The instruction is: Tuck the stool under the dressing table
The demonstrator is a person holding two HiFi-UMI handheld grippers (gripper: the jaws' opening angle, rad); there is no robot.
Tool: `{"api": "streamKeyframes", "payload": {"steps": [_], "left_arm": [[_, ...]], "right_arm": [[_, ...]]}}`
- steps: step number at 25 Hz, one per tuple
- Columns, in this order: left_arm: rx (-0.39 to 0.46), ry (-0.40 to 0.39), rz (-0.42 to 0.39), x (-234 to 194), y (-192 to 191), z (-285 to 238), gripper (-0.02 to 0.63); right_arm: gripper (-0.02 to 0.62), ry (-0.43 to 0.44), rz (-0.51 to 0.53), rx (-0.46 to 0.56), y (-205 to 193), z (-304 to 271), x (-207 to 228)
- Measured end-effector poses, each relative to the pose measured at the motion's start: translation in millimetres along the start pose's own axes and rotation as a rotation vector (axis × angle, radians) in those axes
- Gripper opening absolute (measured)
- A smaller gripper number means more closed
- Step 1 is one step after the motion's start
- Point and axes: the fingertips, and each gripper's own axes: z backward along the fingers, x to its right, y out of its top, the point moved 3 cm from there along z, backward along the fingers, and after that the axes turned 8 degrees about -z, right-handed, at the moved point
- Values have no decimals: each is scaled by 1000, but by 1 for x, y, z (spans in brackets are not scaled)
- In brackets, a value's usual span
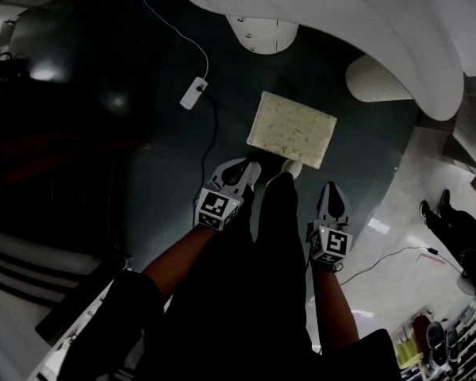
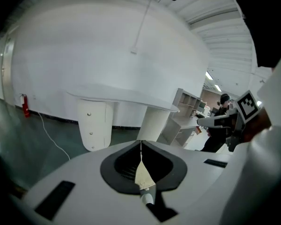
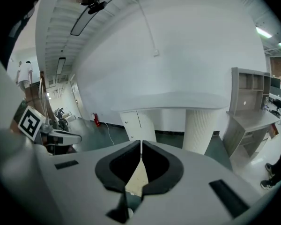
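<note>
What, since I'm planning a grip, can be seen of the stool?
Seen from above, the stool shows only a rectangular cream seat, speckled and soft-looking; its legs are hidden beneath. It stands on the dark floor, out in front of the white dressing table, not under it. Nothing visibly rests on it.

The dressing table (image 1: 341, 14) ran off the head view's top and right edges. The stool (image 1: 292, 129) showed only its seat, its legs hidden beneath. Below the closed jaws of the left gripper (image 2: 141, 146) and right gripper (image 3: 141, 146), a pale sliver (image 2: 143, 175) was too narrow to name.
</note>
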Motion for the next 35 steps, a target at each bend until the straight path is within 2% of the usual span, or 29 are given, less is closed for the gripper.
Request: {"api": "streamKeyframes", "payload": {"steps": [2, 5, 9, 14, 20, 24, 33, 34, 35], "left_arm": [[-14, 34, 38, -3, -11, -15, 17], [-39, 65, 44, -3, -37, -35, 17], [-94, 70, 65, -4, -88, -58, 17], [-136, 95, 89, -22, -162, -90, 17], [-180, 70, 6, -42, -230, -126, 18], [-165, 79, 16, -54, -250, -137, 18], [-159, 61, -5, -57, -283, -153, 20], [-161, 61, -12, -58, -285, -155, 20], [-163, 58, -19, -58, -288, -158, 38]], "right_arm": [[38, 0, -2, -44, -22, -15, 25], [40, 17, 5, -83, -50, -34, 48], [38, 37, 1, -131, -87, -57, 56], [40, 77, 83, -167, -154, -107, 76], [40, -21, 49, -162, -208, -138, 107], [40, -61, 38, -159, -232, -145, 113], [43, -50, 54, -200, -278, -154, 123], [53, -51, 51, -206, -284, -154, 125], [107, -50, 47, -211, -290, -155, 127]]}}
